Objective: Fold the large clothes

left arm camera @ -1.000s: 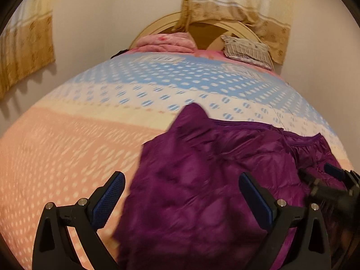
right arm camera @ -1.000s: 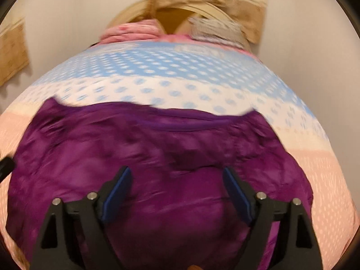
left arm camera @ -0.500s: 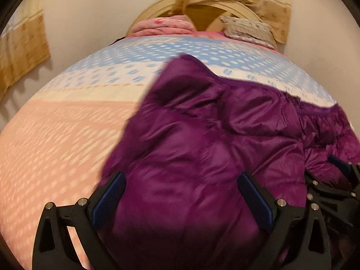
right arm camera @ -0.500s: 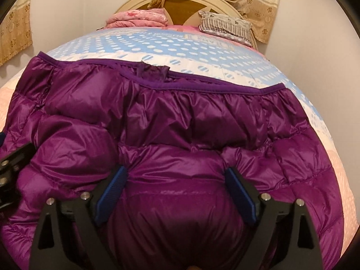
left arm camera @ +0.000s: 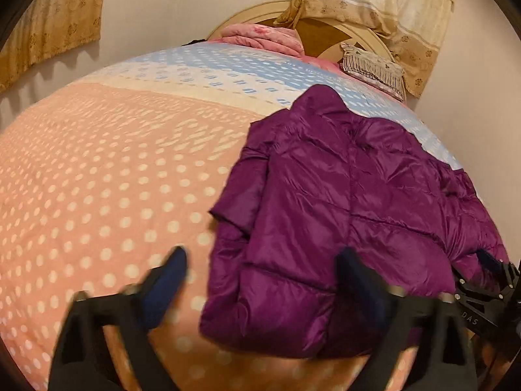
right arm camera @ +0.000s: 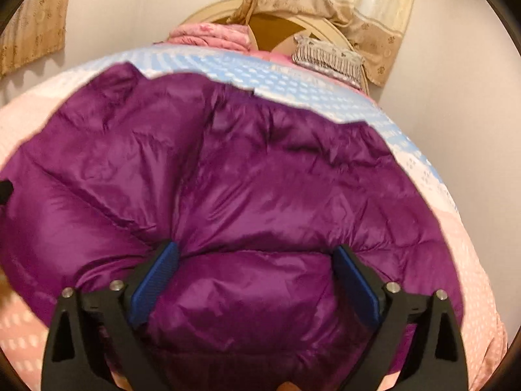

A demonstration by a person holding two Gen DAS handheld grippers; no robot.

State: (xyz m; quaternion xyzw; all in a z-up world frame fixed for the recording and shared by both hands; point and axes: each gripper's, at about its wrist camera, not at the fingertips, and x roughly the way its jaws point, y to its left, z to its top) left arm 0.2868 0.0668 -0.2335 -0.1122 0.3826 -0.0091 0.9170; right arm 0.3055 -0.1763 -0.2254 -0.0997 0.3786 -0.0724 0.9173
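Nearest us, our left gripper (left arm camera: pixel 260 280) has just been narrowing, its blurred fingers apart over the near left corner of the purple down jacket (left arm camera: pixel 342 215), nothing pinched yet. Our right gripper (right arm camera: pixel 255 277) has just been widening; its jaws stand wide with puffy jacket (right arm camera: pixel 234 179) fabric bulging between the pads, which seem not to press it. The jacket lies spread on the dotted bedspread (left arm camera: pixel 107 179), toward its right side. We judge the slippery shell could slide from a shallow pinch, or trapped air could spring the fold open. Beyond sit a pink quilt (left arm camera: pixel 260 34) and a fringed pillow (left arm camera: pixel 371 68).
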